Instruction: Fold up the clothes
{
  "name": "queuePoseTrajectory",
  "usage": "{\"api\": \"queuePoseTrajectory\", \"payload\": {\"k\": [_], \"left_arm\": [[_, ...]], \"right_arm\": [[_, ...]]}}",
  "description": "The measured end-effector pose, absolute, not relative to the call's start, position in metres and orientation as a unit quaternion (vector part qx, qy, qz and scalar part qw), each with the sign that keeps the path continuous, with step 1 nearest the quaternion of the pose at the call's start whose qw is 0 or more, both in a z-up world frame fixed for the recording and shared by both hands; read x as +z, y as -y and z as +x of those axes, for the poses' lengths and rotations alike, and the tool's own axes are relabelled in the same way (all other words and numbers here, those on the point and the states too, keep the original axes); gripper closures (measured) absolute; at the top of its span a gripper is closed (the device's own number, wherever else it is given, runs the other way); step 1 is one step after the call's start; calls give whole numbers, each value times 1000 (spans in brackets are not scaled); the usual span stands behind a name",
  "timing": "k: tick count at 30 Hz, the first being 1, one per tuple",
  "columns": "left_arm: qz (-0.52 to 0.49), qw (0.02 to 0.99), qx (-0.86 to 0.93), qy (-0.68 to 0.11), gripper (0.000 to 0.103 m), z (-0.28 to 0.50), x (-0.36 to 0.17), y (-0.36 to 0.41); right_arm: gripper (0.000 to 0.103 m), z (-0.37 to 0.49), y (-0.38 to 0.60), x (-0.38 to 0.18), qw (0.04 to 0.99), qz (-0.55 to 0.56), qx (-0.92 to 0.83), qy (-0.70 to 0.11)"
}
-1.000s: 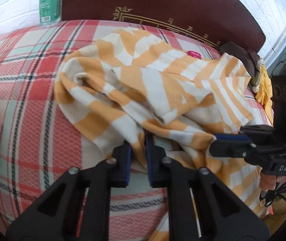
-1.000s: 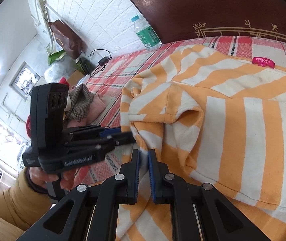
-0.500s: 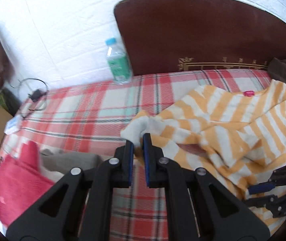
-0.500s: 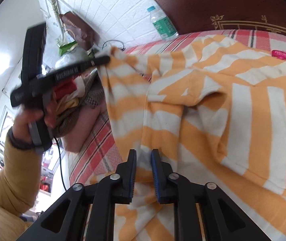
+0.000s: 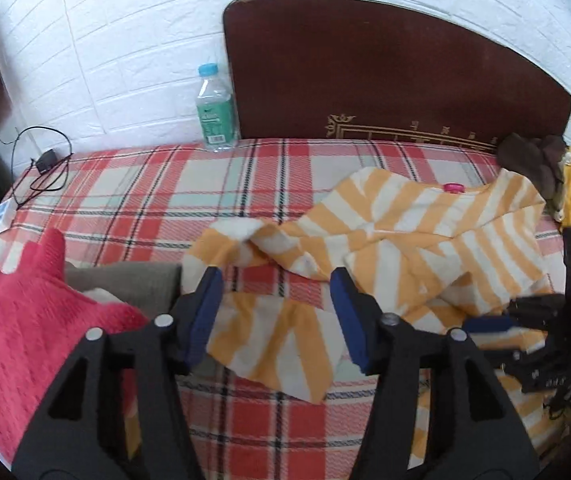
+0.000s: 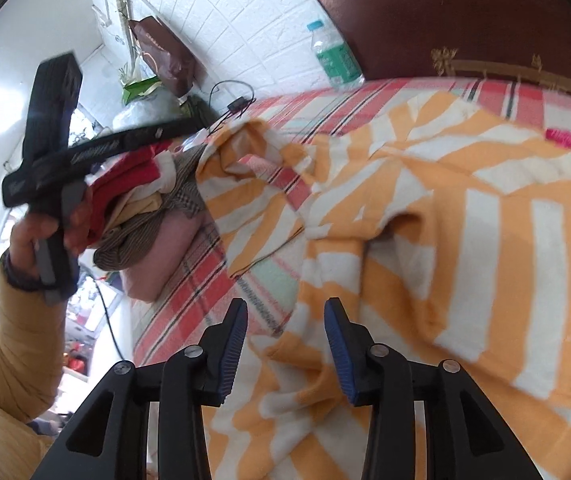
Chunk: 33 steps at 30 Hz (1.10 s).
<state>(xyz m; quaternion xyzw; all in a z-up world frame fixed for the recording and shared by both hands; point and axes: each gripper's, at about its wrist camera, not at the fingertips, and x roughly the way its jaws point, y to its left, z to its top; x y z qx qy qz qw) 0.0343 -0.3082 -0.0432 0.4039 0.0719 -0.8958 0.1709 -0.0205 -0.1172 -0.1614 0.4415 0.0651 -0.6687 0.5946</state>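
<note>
Leftmost, a folded red knitted garment (image 5: 25, 332) sits low in the frame; the left gripper (image 5: 277, 312) spreads its fingers empty over the orange-and-white striped cotton shirt (image 5: 417, 240), rumpled mid-frame on the plaid bed (image 5: 145, 192). The right gripper (image 6: 285, 344) gapes too. Flatten it before creasing.

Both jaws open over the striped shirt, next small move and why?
Probably lower the left gripper onto the rumpled sleeve between its jaws and close, to pull it flat: the striped shirt lies bunched on the bed, and neither gripper holds it.
</note>
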Motion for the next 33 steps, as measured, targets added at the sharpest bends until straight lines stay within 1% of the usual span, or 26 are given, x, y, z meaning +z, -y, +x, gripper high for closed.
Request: {"api": "queuePoseTrajectory", "payload": {"k": [2, 3, 6, 9, 12, 15, 16, 18, 23, 24, 25, 26, 27, 28, 33], "left_arm": [[404, 129, -901, -90, 42, 37, -54, 294], [407, 108, -902, -96, 41, 37, -60, 286], [422, 51, -898, -118, 41, 30, -82, 264], [437, 18, -884, -163, 41, 15, -99, 258], [433, -2, -886, -163, 41, 8, -101, 244], [427, -49, -889, -160, 41, 3, -97, 225], [427, -65, -888, -160, 40, 1, -96, 220], [436, -83, -880, -171, 40, -7, -102, 214], [447, -97, -859, -230, 40, -29, -119, 214], [448, -99, -855, -243, 40, -34, -122, 216], [447, -96, -852, -255, 40, -38, -124, 218], [445, -89, -851, -265, 40, -41, -125, 221], [441, -80, -850, -275, 40, -44, -126, 226], [436, -71, -850, -286, 40, -46, -127, 232], [408, -28, -851, -330, 41, -49, -129, 261]], "right_arm": [[60, -26, 114, -156, 583, 428, -686, -75], [57, -29, 112, -153, 577, 421, -695, -79], [57, -44, 105, -146, 550, 404, -724, -105], [56, -67, 96, -141, 509, 389, -754, -146], [56, -96, 81, -143, 465, 386, -775, -186], [55, -129, 57, -147, 419, 397, -789, -212], [51, -139, 50, -149, 412, 406, -787, -214], [46, -152, 42, -155, 417, 425, -774, -216], [46, -157, 53, -171, 445, 432, -747, -240], [49, -157, 56, -175, 447, 431, -744, -245], [58, -157, 59, -178, 447, 430, -743, -251], [62, -157, 60, -180, 445, 425, -746, -254], [77, -156, 60, -179, 446, 422, -747, -255], [95, -157, 59, -179, 442, 420, -749, -259], [99, -165, 40, -177, 410, 420, -770, -252]]}}
